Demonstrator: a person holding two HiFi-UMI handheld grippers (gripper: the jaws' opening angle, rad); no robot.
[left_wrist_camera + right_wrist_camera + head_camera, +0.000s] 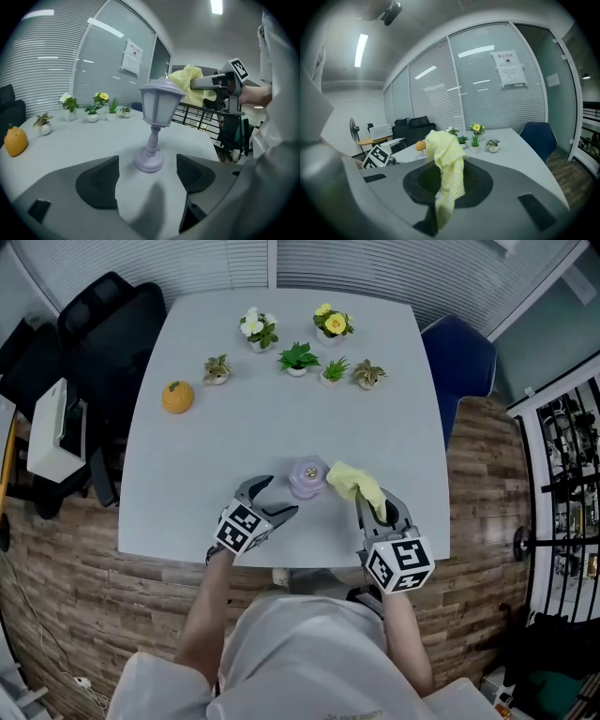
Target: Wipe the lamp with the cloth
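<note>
A small lilac lamp (307, 476) stands upright near the front edge of the grey table (187, 521). My left gripper (279, 495) is just left of it, low over the table, jaws open. In the left gripper view the lamp's round base (149, 161) sits just ahead of the gap between the open pads (101, 180), not touched. My right gripper (377, 504) is shut on a yellow cloth (356, 484), whose free end lies against the lamp's right side. In the right gripper view the cloth (446, 159) stands up from the closed jaws and hides the lamp.
An orange pumpkin-like ornament (176, 397) sits at the table's left. Several small potted plants (297, 357) line the far side. A black chair (103, 324) stands at the left, a blue chair (464, 362) at the right. The table's front edge is close behind both grippers.
</note>
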